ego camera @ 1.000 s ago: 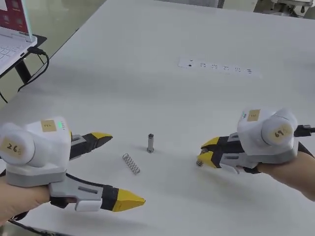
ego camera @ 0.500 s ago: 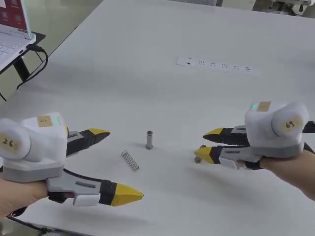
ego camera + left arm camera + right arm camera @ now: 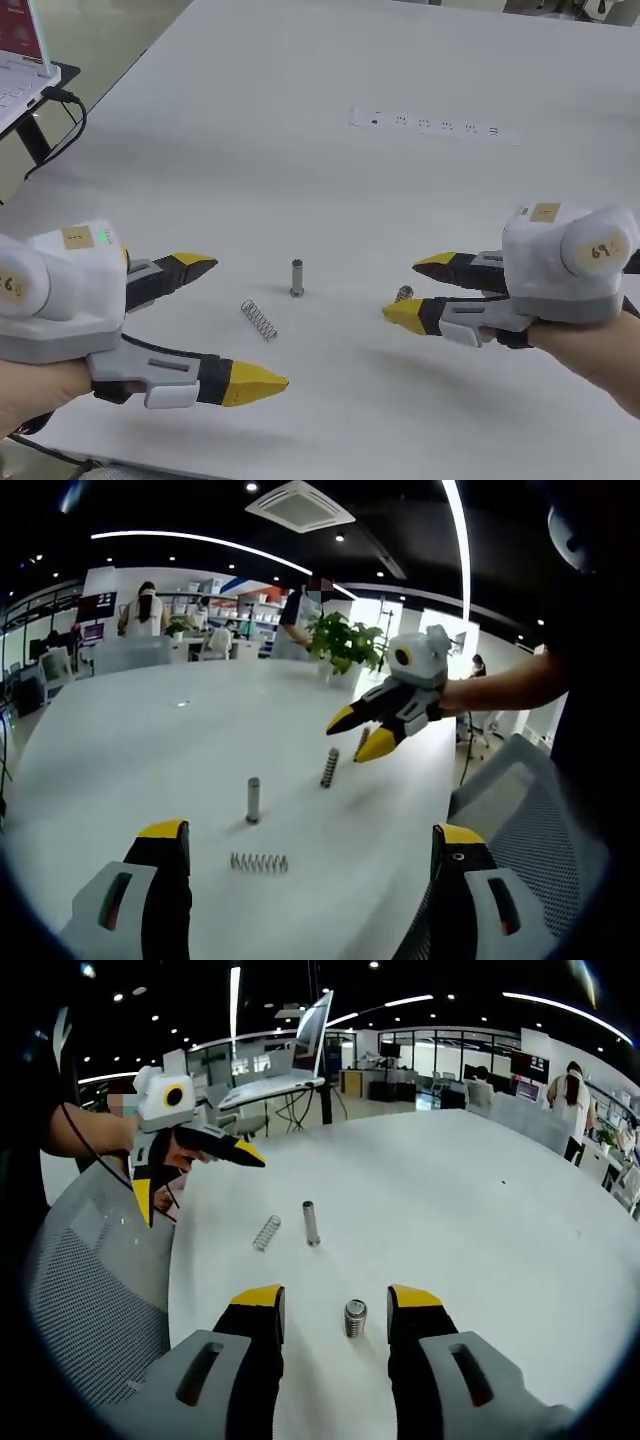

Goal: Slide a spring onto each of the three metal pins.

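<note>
A bare metal pin (image 3: 297,277) stands upright on the white table (image 3: 300,170). A loose spring (image 3: 258,319) lies just left of it. Another pin wearing a spring (image 3: 404,294) stands between the jaws of my right gripper (image 3: 412,288), which is open and not touching it. My left gripper (image 3: 235,322) is open wide, left of the loose spring. The left gripper view shows its own jaws (image 3: 308,830), the spring (image 3: 259,862), the bare pin (image 3: 253,800) and the sprung pin (image 3: 329,767). The right gripper (image 3: 337,1297) frames the sprung pin (image 3: 355,1317).
A white power strip (image 3: 435,127) lies across the far middle of the table. A laptop (image 3: 18,60) on a stand with a black cable (image 3: 62,130) sits past the table's left edge. A mesh chair (image 3: 90,1290) is near the table edge.
My right gripper has opened its jaws and let go of the spring-covered pin, which now stands free between them. The left gripper stayed open. The head camera shifted a little.
</note>
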Demonstrator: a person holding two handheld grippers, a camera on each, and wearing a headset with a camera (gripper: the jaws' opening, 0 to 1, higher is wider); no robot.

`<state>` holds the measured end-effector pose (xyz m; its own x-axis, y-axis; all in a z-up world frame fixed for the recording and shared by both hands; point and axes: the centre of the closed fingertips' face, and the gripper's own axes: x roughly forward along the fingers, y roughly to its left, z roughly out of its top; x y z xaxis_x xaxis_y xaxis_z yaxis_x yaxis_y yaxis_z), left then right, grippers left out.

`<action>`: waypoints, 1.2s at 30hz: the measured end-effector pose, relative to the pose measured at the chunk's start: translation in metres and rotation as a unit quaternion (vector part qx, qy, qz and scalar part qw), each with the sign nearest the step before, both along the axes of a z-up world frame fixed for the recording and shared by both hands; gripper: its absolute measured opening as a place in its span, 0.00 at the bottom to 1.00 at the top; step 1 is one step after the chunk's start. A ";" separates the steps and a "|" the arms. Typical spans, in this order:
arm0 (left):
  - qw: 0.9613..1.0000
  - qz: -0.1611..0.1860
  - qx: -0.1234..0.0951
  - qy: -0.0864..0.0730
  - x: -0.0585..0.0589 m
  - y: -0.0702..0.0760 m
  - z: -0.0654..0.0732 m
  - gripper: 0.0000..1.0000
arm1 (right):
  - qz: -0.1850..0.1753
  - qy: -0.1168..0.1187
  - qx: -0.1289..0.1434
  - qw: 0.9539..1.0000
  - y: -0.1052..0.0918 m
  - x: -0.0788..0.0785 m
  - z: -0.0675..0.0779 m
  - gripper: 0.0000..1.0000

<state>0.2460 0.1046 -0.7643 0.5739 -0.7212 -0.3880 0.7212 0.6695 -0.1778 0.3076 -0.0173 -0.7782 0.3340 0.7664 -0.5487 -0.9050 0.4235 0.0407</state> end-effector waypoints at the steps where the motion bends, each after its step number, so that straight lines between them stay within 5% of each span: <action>1: 1.000 0.000 0.000 0.000 0.000 0.000 0.001 0.98 | 0.000 0.002 0.004 1.000 0.000 -0.001 0.002 0.40; 13: 1.000 -0.003 -0.004 -0.009 0.001 0.000 0.012 0.98 | -0.025 -0.017 0.015 0.999 -0.004 -0.006 0.024 0.37; 36: 0.999 -0.036 -0.009 -0.011 -0.004 0.008 0.027 0.97 | -0.045 -0.002 0.019 0.999 0.004 -0.036 0.047 0.30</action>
<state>0.2416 0.1125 -0.7374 0.5295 -0.7671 -0.3623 0.7708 0.6133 -0.1720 0.2713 -0.0130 -0.7313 0.4046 0.7541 -0.5173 -0.8637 0.5009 0.0547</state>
